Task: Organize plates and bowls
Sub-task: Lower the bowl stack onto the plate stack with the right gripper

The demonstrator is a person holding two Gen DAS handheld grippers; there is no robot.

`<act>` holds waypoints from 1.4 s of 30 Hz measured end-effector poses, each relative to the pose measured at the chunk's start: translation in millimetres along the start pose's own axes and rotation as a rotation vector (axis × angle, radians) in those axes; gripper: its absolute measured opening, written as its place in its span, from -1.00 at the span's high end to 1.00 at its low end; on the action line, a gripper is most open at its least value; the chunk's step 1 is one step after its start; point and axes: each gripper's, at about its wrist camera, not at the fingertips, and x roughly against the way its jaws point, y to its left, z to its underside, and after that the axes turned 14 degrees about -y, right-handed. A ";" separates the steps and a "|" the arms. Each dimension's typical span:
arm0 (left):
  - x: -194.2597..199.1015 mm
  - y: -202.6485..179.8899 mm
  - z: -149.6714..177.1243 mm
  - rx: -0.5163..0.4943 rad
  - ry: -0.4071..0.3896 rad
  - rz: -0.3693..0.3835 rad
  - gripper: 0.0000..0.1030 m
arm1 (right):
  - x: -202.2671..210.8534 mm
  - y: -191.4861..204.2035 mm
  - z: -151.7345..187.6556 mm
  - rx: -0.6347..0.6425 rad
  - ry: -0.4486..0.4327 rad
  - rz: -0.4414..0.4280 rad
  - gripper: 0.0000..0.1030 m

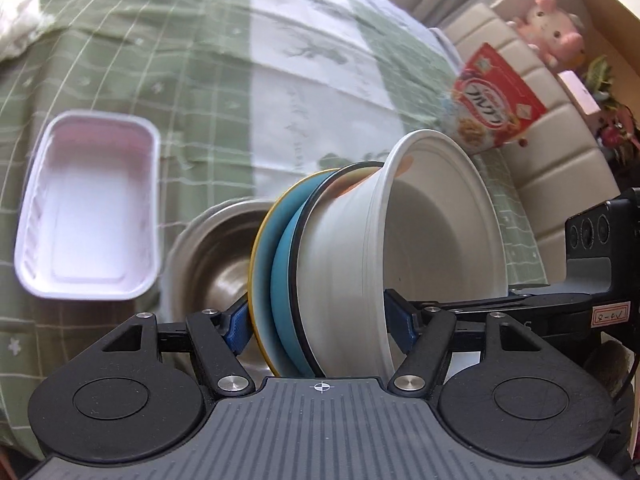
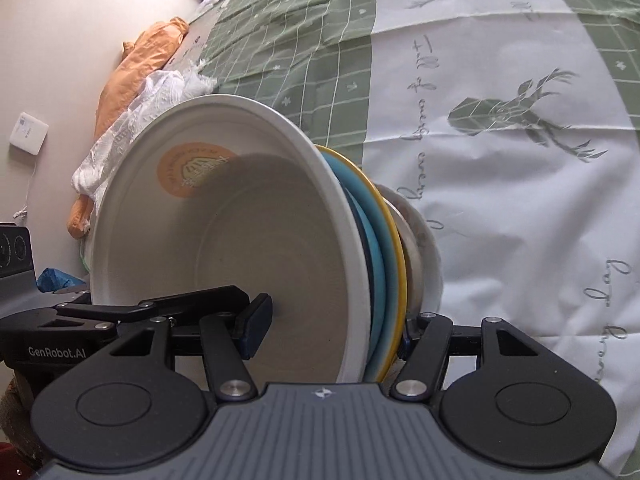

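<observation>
A: Item one: we list a nested stack, held on edge above the bed. Outermost is a white paper bowl [image 1: 400, 248], ribbed on its outside wall, plain and matte inside, with a round orange sticker [image 2: 192, 170] on the inner wall near the rim.

B: Behind it we note a dark-rimmed piece, then a blue plate [image 1: 282, 272], then a plate with a yellow rim [image 2: 394, 248]. From the right wrist view a metal bowl and a white dish sit at the back of the stack; we cannot tell how they nest.

A: Grip, left gripper [image 1: 322, 320]: its blue-padded fingers [image 1: 238, 322] are closed part-way across the stack's lower edge, one pad on the yellow-rimmed plate, the other on the paper bowl's rim.

B: Grip, right gripper [image 2: 330, 330]: likewise part-way closed on the same stack, one pad inside the paper bowl, the other behind the plates.

A: Surroundings: a green-checked and white bedspread [image 2: 500, 200] with deer prints lies beneath. On it we record a white rectangular tray [image 1: 90, 216], empty, and a steel bowl [image 1: 212, 264] just behind the stack.

B: Also a red cereal bag [image 1: 494, 100] and a pink plush toy [image 1: 554, 30] beyond.
</observation>
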 end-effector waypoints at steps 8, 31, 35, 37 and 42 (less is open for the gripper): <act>-30.3 44.3 16.5 0.070 0.102 0.001 -0.38 | -36.3 -5.8 12.8 0.006 0.060 0.055 -0.21; -24.8 46.7 23.8 0.092 0.087 -0.033 -0.19 | -30.2 6.7 27.1 0.133 -0.017 0.084 -0.24; -21.7 53.7 25.8 0.129 0.071 -0.028 -0.14 | -30.5 10.5 26.2 0.140 0.003 0.101 -0.22; -22.6 54.7 25.4 0.146 0.073 -0.045 -0.09 | -29.5 11.2 25.0 0.135 0.027 0.103 -0.19; -16.5 53.4 28.1 0.133 0.061 -0.033 -0.08 | -30.2 8.5 20.5 0.101 0.065 0.114 -0.17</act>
